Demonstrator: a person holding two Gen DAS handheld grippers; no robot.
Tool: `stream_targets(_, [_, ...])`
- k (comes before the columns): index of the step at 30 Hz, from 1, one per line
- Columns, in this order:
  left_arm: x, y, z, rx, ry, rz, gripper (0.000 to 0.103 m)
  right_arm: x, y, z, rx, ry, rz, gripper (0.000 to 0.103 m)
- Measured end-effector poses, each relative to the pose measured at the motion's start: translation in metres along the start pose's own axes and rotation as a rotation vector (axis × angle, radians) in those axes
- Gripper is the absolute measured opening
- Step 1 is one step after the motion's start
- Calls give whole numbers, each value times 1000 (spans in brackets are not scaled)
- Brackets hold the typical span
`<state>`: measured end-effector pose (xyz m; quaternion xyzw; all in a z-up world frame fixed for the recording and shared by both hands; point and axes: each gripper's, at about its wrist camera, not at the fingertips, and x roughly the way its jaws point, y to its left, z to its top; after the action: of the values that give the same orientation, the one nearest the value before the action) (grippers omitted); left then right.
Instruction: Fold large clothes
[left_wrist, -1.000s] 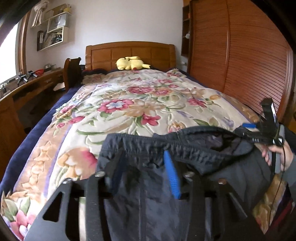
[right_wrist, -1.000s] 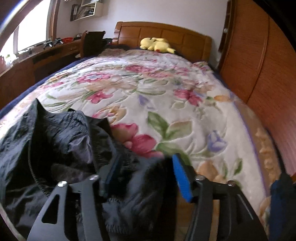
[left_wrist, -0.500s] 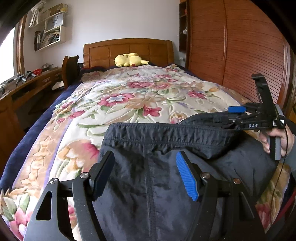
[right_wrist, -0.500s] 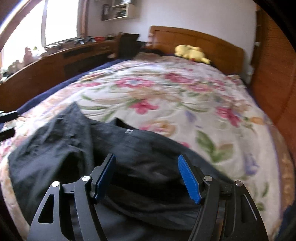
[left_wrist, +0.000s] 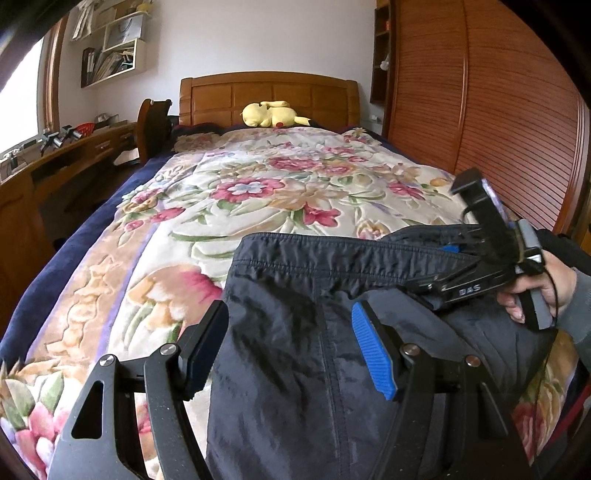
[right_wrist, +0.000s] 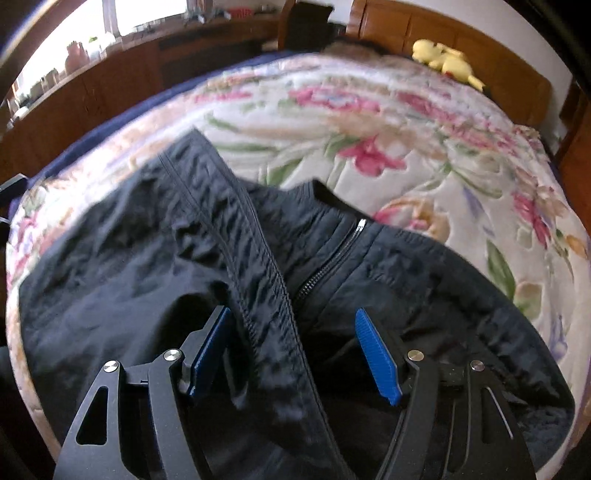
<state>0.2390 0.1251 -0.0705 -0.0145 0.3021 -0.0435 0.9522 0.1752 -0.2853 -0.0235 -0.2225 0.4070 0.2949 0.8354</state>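
Note:
A dark navy jacket (left_wrist: 295, 295) lies on the near end of the bed, its hem edge toward the headboard in the left wrist view. My left gripper (left_wrist: 291, 343) hovers open over its left part, and the pads touch no fabric. My right gripper (left_wrist: 434, 267), held by a hand (left_wrist: 546, 284), reaches in from the right over the jacket's far edge. In the right wrist view the right gripper (right_wrist: 291, 339) is open above the jacket (right_wrist: 129, 277). A stitched folded edge (right_wrist: 258, 266) runs between its fingers, and the zipper (right_wrist: 332, 254) lies just beyond.
A floral blanket (left_wrist: 258, 192) covers the bed as far as the wooden headboard (left_wrist: 269, 96). A yellow plush toy (left_wrist: 269, 114) lies by the headboard. A slatted wooden wardrobe (left_wrist: 498, 110) lines the right side. A wooden desk (left_wrist: 55, 162) and a chair (left_wrist: 155, 125) stand on the left.
Both grippers opened and let the jacket's edge drop flat on the blanket. The right gripper swung left over the jacket's middle and tipped downward. The left one drew back slightly.

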Motion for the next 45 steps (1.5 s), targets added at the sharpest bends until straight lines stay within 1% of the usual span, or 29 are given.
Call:
stream_targets(2, [-1, 1, 0, -2, -2, -2, 70, 7, 3, 9, -30, 8, -19, 70])
stream_targets(4, [-2, 4, -1, -4, -5, 0, 70, 14, 3, 18, -49, 11, -41, 57])
stream_targets(5, [-2, 5, -2, -3, -5, 5, 70, 17, 5, 22, -64, 14, -54, 34])
stream_targets(6, [-2, 7, -2, -1, -4, 10, 70, 19, 7, 26, -81, 22, -40, 7])
stream_targets(7, [-2, 8, -2, -2, -5, 13, 70, 25, 10, 29, -96, 34, -30, 6])
stream_targets(9, [-3, 11, -3, -9, -6, 14, 70, 29, 17, 36, -140, 28, -76, 4])
stream_targets(12, [-5, 15, -2, -20, -10, 15, 70, 30, 27, 55, -172, -9, -127, 4])
stream_targets(15, [-6, 16, -2, -24, -14, 13, 70, 31, 36, 75, -187, -63, -160, 4])
stream_targets(17, [-6, 15, -2, -22, -16, 11, 70, 38, 40, 82, -196, -92, -222, 4])
stream_targets(19, [-5, 12, -3, -18, -13, 9, 70, 43, 37, 88, -169, -80, -240, 14])
stream_targets(20, [-6, 11, -3, -17, -12, 7, 70, 46, 34, 90, -150, -73, -265, 27])
stream_targets(21, [-5, 10, -3, -15, -10, 3, 70, 47, 30, 93, -129, -77, -290, 37])
stream_targets(22, [-5, 8, -3, -11, -10, -1, 70, 44, 25, 96, -104, -90, -299, 40])
stream_targets(24, [-5, 3, -3, -2, -8, -7, 70, 31, 13, 97, -50, -134, -319, 50])
stream_targets(27, [-3, -3, -2, 5, -5, -23, 70, 5, -10, 91, 36, -201, -343, 56])
stream_targets(29, [-2, -9, -2, 11, -1, -36, 70, -14, -27, 79, 73, -228, -352, 57])
stream_targets(31, [-2, -14, -2, 20, 2, -46, 70, -26, -40, 61, 84, -236, -382, 58])
stream_targets(33, [-2, -19, -3, 30, 1, -51, 70, -32, -54, 41, 98, -215, -391, 58])
stream_targets(35, [-1, -23, -2, 36, 2, -56, 70, -28, -71, 22, 122, -168, -404, 58])
stream_targets(39, [2, -29, -2, 34, 7, -76, 70, -9, -104, -16, 191, -74, -408, 58])
stream_targets(41, [3, -33, -3, 40, 11, -81, 70, 3, -117, -30, 234, -38, -390, 58])
stream_targets(45, [7, -41, -6, 67, 27, -68, 70, 29, -142, -52, 341, 26, -309, 58])
